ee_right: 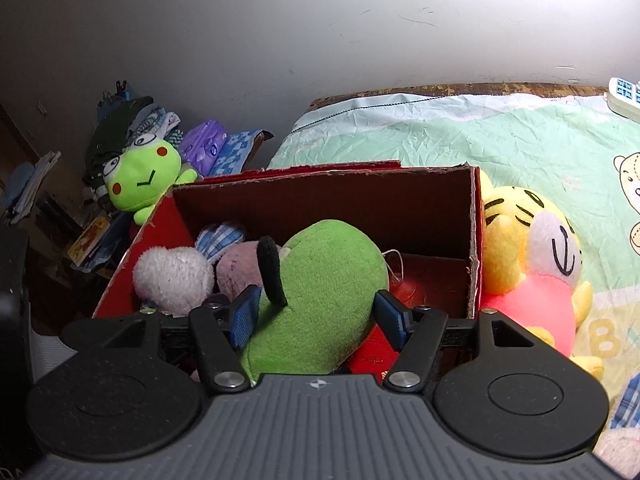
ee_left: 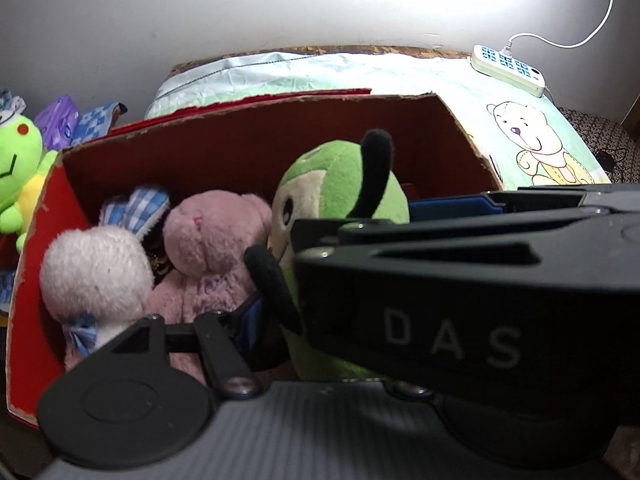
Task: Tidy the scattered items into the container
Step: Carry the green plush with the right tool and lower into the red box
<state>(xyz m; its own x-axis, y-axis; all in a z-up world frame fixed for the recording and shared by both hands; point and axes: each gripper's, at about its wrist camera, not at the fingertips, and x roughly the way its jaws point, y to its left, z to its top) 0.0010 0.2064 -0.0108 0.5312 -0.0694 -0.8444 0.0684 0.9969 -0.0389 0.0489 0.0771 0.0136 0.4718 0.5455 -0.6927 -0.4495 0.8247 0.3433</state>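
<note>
A red cardboard box (ee_right: 475,240) (ee_left: 240,148) stands on the bed. Inside lie a white plush (ee_right: 172,276) (ee_left: 92,268), a pink bear (ee_left: 212,240) and a green plush toy (ee_right: 320,280) (ee_left: 344,184) with black antennae. My right gripper (ee_right: 318,316) has its blue pads against both flanks of the green toy, over the box. My left gripper (ee_left: 316,312) shows only its left finger (ee_left: 244,320), beside a black antenna. The right gripper's black housing (ee_left: 460,292) hides its other finger.
A yellow tiger plush (ee_right: 532,256) lies against the box's right wall on the cartoon-print sheet (ee_right: 480,140). A green frog plush (ee_right: 140,176) (ee_left: 16,168) sits left of the box among piled packets. A white power strip (ee_left: 508,68) rests by the wall.
</note>
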